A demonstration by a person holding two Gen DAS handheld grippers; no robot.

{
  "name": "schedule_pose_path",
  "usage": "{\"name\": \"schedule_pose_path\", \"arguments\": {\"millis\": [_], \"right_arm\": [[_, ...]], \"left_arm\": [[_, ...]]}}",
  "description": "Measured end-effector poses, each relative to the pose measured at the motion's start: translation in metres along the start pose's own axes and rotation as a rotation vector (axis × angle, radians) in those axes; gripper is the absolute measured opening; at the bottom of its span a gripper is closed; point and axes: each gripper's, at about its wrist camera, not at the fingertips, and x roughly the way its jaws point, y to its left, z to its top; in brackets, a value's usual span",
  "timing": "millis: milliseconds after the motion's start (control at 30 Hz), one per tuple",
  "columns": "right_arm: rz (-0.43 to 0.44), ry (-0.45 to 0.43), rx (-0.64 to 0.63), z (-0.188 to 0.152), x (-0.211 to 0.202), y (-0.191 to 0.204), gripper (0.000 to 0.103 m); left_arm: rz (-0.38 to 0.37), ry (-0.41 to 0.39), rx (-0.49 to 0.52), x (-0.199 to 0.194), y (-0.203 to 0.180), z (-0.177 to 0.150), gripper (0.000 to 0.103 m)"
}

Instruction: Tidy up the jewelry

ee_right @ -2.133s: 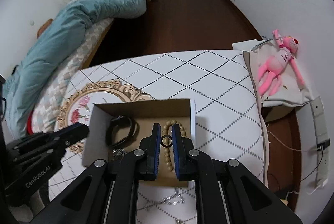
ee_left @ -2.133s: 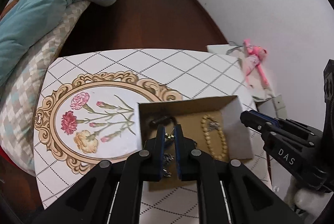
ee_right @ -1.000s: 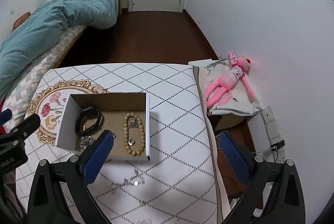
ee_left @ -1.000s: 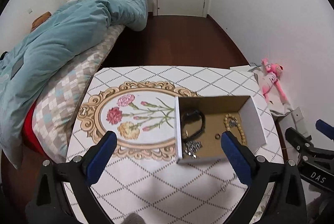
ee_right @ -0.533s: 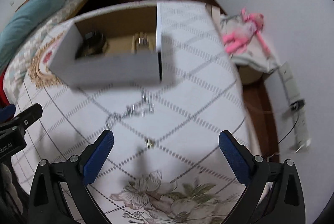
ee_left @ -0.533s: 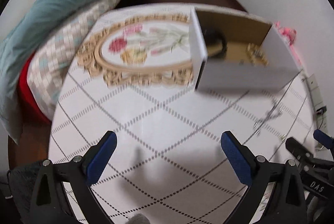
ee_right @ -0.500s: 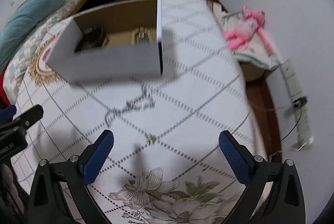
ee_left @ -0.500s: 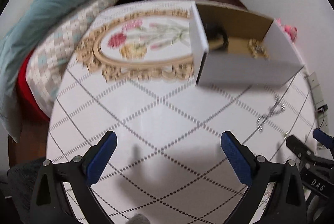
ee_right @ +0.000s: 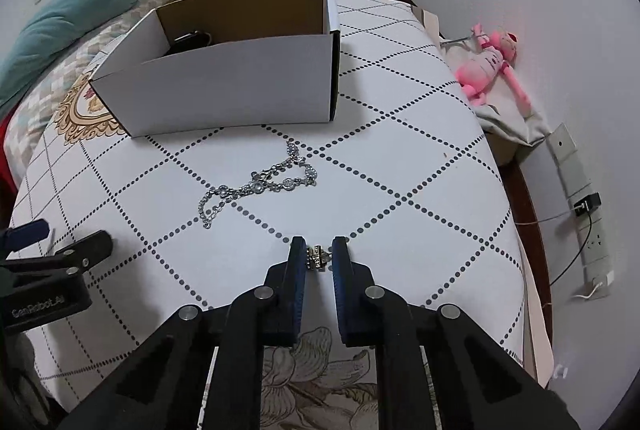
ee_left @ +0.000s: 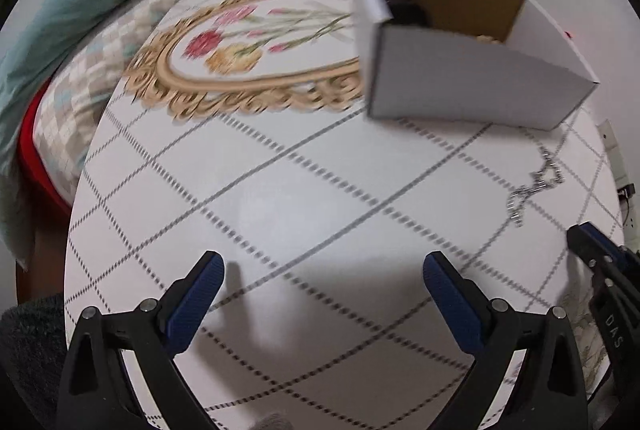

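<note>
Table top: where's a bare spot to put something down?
Bare cloth lies between the left claw and the white box, and right of the box up to the table edge. Crowded: ahead of the right claw, where the silver chain sprawls and a small gold piece sits between its fingers.

Open tablecloth [ee_right: 420, 133] right of the box [ee_right: 224, 85]; silver chain [ee_right: 256, 185] across its near approach.

One white box [ee_right: 240, 85], one silver chain [ee_right: 256, 187] on the worktop [ee_right: 420, 165], one small gold ring [ee_right: 318, 257], one black band [ee_right: 188, 39] in the box, one pink toy [ee_right: 490, 63], two claws, left claw [ee_left: 322, 290], right claw [ee_right: 319, 254]
</note>
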Motion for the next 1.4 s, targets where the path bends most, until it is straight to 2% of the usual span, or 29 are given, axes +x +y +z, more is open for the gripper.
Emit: {"name": "schedule_pose_path", "arguments": {"millis": [100, 233, 400, 467, 567, 600, 633, 667, 700, 733, 833, 967, 1233, 1400], "right_arm": [[0.014, -0.002, 0.060, 0.004, -0.006, -0.018, 0.007], [0.020, 0.012, 0.153, 0.008, -0.007, -0.048, 0.007], [0.028, 0.010, 0.220, 0.007, -0.010, -0.071, 0.006], [0.029, 0.002, 0.236, 0.008, -0.011, -0.077, 0.006], [0.035, -0.002, 0.258, 0.009, -0.012, -0.084, 0.006], [0.035, -0.004, 0.264, 0.011, -0.011, -0.088, 0.006], [0.037, -0.003, 0.270, 0.013, -0.010, -0.092, 0.006], [0.042, -0.002, 0.276, 0.013, -0.009, -0.094, 0.006], [0.046, -0.002, 0.282, 0.013, -0.009, -0.096, 0.006], [0.046, -0.002, 0.284, 0.013, -0.009, -0.098, 0.007], [0.055, -0.002, 0.294, 0.014, -0.010, -0.101, 0.007], [0.073, -0.015, 0.299, 0.015, -0.018, -0.101, 0.006], [0.130, -0.056, 0.278, 0.026, -0.042, -0.086, 0.006], [0.159, -0.079, 0.260, 0.033, -0.058, -0.074, 0.006]], "left_arm": [[-0.028, -0.032, 0.059, -0.007, -0.025, 0.007, 0.102], [-0.075, -0.036, 0.155, -0.006, -0.065, 0.016, 0.102], [-0.087, -0.025, 0.271, 0.004, -0.105, 0.027, 0.101], [-0.101, -0.030, 0.308, 0.006, -0.117, 0.030, 0.097], [-0.137, -0.045, 0.341, 0.006, -0.128, 0.037, 0.077], [-0.160, -0.046, 0.349, 0.005, -0.129, 0.039, 0.062], [-0.189, -0.044, 0.356, 0.004, -0.132, 0.040, 0.042], [-0.198, -0.044, 0.367, 0.001, -0.137, 0.043, 0.034], [-0.206, -0.044, 0.385, 0.000, -0.140, 0.042, 0.016], [-0.219, -0.038, 0.401, 0.000, -0.143, 0.044, 0.004], [-0.252, -0.019, 0.384, 0.001, -0.140, 0.048, 0.003], [-0.301, -0.006, 0.314, -0.008, -0.117, 0.044, 0.000], [-0.332, -0.038, 0.206, -0.045, -0.070, 0.029, 0.000], [-0.346, -0.076, 0.161, -0.069, -0.044, 0.031, 0.000]]}}
